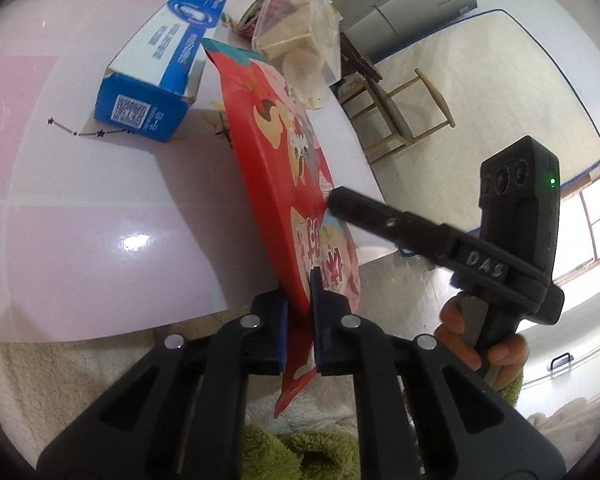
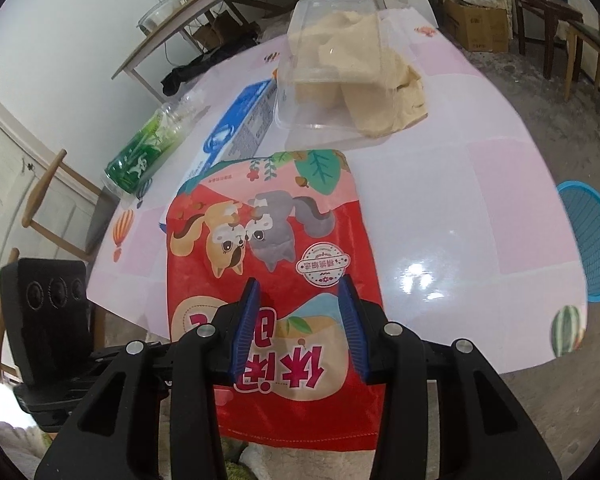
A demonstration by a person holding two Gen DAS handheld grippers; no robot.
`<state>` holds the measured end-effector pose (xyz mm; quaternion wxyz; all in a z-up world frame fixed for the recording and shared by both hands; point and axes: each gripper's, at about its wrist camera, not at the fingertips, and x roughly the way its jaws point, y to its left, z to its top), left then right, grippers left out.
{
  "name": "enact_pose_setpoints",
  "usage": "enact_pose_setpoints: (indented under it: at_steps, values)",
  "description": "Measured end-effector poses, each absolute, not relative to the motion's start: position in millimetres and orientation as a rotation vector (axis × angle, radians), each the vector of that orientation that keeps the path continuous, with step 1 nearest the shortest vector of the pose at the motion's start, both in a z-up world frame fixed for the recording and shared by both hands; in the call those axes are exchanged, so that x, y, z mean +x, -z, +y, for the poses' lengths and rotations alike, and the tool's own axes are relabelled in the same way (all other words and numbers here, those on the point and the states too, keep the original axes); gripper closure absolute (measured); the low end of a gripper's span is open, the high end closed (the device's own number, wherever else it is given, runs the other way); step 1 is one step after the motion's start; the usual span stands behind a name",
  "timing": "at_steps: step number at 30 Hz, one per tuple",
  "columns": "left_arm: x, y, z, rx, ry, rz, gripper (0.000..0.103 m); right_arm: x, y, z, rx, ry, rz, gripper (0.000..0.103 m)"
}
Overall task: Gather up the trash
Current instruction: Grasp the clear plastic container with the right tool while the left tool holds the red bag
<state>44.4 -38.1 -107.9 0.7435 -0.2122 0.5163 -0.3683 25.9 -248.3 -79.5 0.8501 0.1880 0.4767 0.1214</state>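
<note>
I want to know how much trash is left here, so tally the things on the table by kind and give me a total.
Snack bags: 1, the red snack bag
Cardboard boxes: 1, the blue box
Plastic bottles: 1, the green-labelled bottle
Clear plastic containers: 1, the clear container over tan paper
Total: 4 pieces, not counting the paper

A lived-in home dining room. A table [image 2: 480, 184] under a glossy pink patterned cover is the centre; wooden chairs [image 1: 400, 112] stand beside it, a grey fridge [image 1: 412, 4] beyond, a side shelf [image 2: 204, 12] with jars behind, cardboard boxes [image 2: 476, 24] on the bare floor past its far edge.
</note>
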Motion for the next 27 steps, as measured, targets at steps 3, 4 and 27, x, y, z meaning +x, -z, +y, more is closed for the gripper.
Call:
enact_pose_setpoints:
  at_steps: [3,4,27]
  values:
    - [45.1,105.1,-41.3,-0.453,0.816,1.12,0.095,23.6,66.1,-263.2,0.417,-0.25,0.97,0.062]
    - [43.6,104.5,-40.3,-0.447,0.816,1.117,0.095,24.5,61.8,-268.2,0.425,-0.249,0.959,0.059]
    - [47.7,109.1,-35.7,-0.453,0.816,1.14,0.095,208.4,16.2,-288.7,0.418,-0.073,0.988,0.008]
